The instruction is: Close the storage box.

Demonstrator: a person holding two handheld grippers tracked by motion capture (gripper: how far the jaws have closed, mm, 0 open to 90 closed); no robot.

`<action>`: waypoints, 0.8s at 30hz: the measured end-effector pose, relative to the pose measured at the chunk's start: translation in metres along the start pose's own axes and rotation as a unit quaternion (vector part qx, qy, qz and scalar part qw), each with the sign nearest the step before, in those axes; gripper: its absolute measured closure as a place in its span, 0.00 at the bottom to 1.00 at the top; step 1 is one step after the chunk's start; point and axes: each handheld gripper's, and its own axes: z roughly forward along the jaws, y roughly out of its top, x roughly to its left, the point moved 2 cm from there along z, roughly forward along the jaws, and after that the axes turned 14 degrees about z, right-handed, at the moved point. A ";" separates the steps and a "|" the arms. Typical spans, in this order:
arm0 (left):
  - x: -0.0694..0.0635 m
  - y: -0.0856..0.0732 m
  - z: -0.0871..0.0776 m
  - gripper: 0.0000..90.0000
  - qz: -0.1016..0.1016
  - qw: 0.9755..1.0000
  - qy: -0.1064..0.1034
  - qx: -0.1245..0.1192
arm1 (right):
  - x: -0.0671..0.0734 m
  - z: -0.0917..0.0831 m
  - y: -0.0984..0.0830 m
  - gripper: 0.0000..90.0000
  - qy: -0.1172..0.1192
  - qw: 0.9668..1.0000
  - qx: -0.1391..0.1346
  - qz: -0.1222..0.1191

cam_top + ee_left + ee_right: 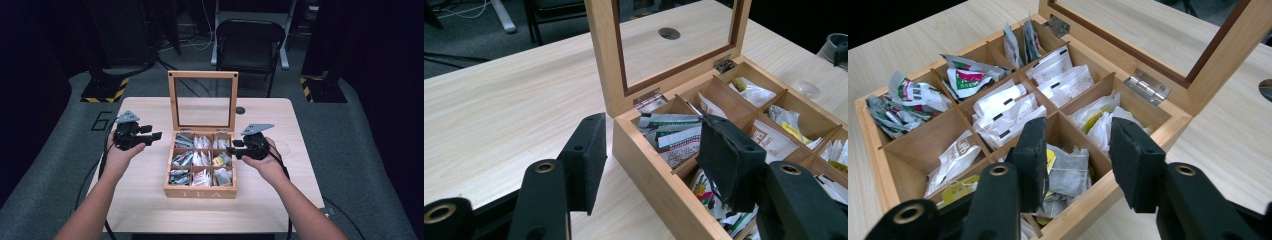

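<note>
A wooden tea box [200, 192] stands mid-table with its glass lid [172, 100] upright. Its compartments hold several paper tea bags [200, 159]. My left gripper [159, 135] hovers left of the box, jaws pointing at its left wall. In the left gripper view that gripper [651, 130] is open, the box corner [649, 165] lies beyond its jaws, and nothing is between them. My right gripper [231, 150] sits at the box's right side. In the right gripper view it [1078, 132] is open above the right wall [1173, 122], with a grey tea bag [1068, 170] below its jaws and untouched.
The light wooden table [145, 210] has a round cable hole [240, 110] behind the box. A black chair [250, 40] stands beyond the far edge. Yellow-and-black striped stand bases [105, 90] sit on the floor at both far corners.
</note>
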 end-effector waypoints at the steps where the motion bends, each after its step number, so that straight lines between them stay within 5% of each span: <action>1: 0.000 0.000 0.000 0.50 -0.002 1.000 0.001 -0.001 | 0.001 0.000 -0.001 0.67 0.000 1.000 0.002 -0.001; 24: -0.002 -0.002 -0.001 0.50 -0.005 1.000 0.000 -0.002 | 0.019 0.007 -0.020 0.68 0.032 0.999 0.017 -0.012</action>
